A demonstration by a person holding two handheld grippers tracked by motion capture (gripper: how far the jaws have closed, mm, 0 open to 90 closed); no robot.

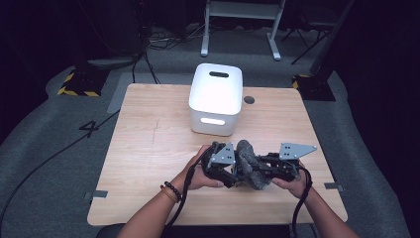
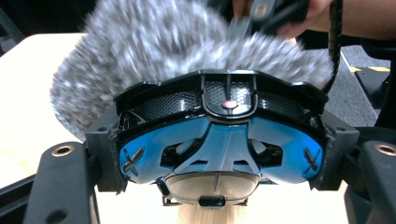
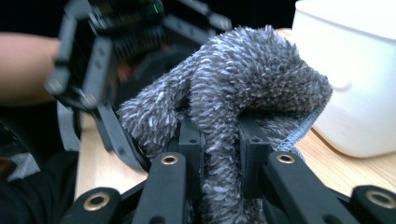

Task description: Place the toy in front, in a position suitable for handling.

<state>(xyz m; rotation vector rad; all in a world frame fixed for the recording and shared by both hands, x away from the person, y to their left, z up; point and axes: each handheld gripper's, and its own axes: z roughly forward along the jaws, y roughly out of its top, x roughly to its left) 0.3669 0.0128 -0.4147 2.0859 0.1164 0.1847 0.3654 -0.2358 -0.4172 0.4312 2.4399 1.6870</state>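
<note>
A grey fuzzy cloth [image 1: 249, 166] hangs bunched between my two grippers, just above the near middle of the wooden table [image 1: 148, 148]. My right gripper [image 3: 222, 144] is shut on a fold of this cloth [image 3: 252, 79], pads pressing from both sides. My left gripper [image 2: 224, 154] is shut on a black and blue plastic object [image 2: 219, 140] with a mesh top and a small lens underneath. The cloth [image 2: 154, 42] lies right behind that object. In the high view the left gripper [image 1: 232, 171] and right gripper [image 1: 258, 166] face each other, almost touching.
A white bin [image 1: 216, 99] with slot handles stands at the table's far middle, close behind the cloth, and also at the right of the right gripper view [image 3: 355, 70]. A small dark round hole [image 1: 249, 99] sits beside it. Cables trail from both grippers over the near edge.
</note>
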